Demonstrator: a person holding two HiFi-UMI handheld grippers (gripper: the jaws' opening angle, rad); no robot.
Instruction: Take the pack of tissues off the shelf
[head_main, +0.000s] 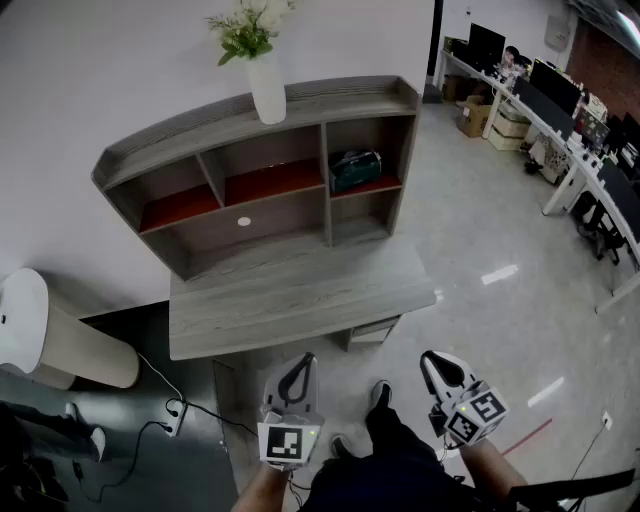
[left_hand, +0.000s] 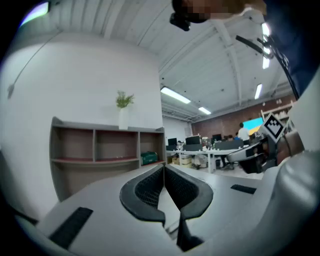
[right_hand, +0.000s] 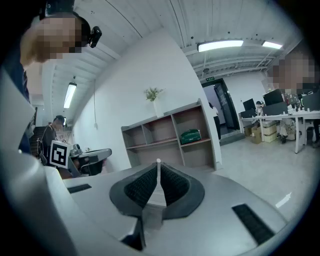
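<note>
The green pack of tissues (head_main: 355, 168) lies on the red upper board of the right compartment of the grey shelf (head_main: 300, 105), which stands on a desk (head_main: 300, 300). The left gripper view shows the pack (left_hand: 149, 158) far off, and so does the right gripper view, where the pack (right_hand: 190, 135) is small. Both grippers hang low in front of the desk's near edge, well away from the shelf. My left gripper (head_main: 298, 372) is shut with nothing in it, its tips (left_hand: 164, 167) meeting. My right gripper (head_main: 435, 362) is also shut and empty, tips (right_hand: 158, 162) together.
A white vase with flowers (head_main: 266, 85) stands on top of the shelf. A small white disc (head_main: 244, 221) lies in the middle compartment. A white cylinder (head_main: 40, 335) and a power strip with cables (head_main: 175, 410) are on the floor at left. Office desks (head_main: 560, 110) fill the right.
</note>
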